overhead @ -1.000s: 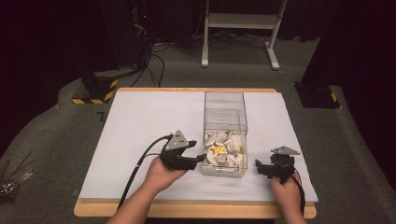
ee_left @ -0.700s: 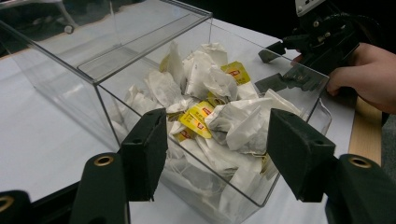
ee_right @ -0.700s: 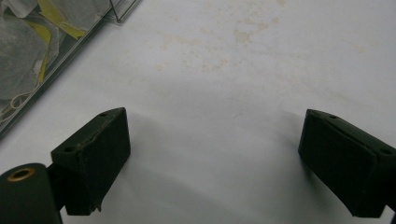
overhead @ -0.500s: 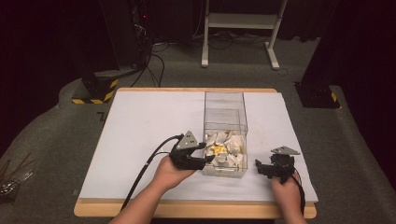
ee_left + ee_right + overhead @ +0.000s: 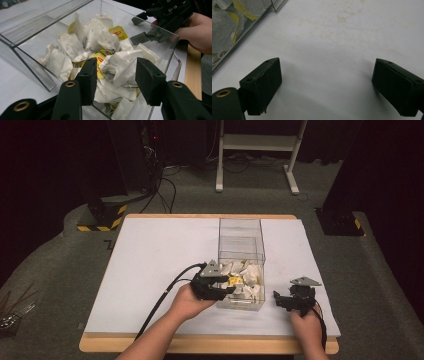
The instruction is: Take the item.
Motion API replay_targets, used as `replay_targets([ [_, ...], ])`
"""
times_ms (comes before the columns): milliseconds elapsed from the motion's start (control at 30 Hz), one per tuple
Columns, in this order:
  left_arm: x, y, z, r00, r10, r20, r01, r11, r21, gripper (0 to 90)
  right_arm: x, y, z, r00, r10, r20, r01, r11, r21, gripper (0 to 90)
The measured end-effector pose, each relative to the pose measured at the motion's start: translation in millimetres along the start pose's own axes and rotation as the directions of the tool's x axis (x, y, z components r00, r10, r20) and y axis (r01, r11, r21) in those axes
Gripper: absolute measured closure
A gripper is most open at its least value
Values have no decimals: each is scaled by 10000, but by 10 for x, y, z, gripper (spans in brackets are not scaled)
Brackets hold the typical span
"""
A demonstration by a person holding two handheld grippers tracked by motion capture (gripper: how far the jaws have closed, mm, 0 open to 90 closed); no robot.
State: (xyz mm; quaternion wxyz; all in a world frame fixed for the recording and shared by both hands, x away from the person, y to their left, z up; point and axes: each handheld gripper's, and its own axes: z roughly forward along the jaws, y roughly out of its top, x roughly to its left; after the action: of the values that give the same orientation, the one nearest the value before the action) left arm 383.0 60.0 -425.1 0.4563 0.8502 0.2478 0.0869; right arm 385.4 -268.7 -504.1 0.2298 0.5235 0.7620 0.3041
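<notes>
Left gripper (image 5: pixel 116 78) had moved over the clear box (image 5: pixel 160 31), jaws just closing around a tea bag (image 5: pixel 120 68), not yet pinching; pickup looked imminent.

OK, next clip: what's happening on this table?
A person is working over a clear plastic box of tea bags. The left gripper reaches into the box's near end. Its jaws have just been closing, with a white tea bag between them, though the pads do not clearly press it yet. The right gripper waits open above bare white table beside the box.
</notes>
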Motion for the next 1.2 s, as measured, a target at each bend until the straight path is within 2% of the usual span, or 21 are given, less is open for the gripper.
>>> replay_targets([
  [133, 3, 20, 48, 9998, 52, 186, -57, 9995, 301, 567, 2, 0, -1, 10000, 30, -4, -30, 10000, 11, 89],
  [300, -16, 56, 99, 9990, 311, 315, -330, 9975, 619, 585, 0, 0, 0, 10000, 4, -5, -4, 10000, 0, 89],
  [467, -17, 69, 148, 9975, 467, 530, -515, 9942, 940, 623, 0, -1, 0, 10000, 6, -10, -6, 10000, -1, 89],
  [633, -16, 53, 200, 9967, 563, 577, -635, 9892, 1322, 631, 0, 0, -1, 10000, 7, -11, -7, 10000, 3, 90],
  [833, -6, 67, 229, 9962, 423, 765, -530, 9883, 1429, 634, 0, -1, -1, 10000, 4, -12, -4, 10000, -2, 90],
  [1033, 56, 70, 282, 9936, 53, 1131, -241, 9859, 1654, 644, 2, -1, -1, 10000, 23, -9, -23, 10000, 4, 91],
  [1200, 51, 80, 301, 9943, 41, 1067, -227, 9846, 1733, 662, 2, -1, -2, 10000, 23, -10, -23, 10000, 2, 91],
])
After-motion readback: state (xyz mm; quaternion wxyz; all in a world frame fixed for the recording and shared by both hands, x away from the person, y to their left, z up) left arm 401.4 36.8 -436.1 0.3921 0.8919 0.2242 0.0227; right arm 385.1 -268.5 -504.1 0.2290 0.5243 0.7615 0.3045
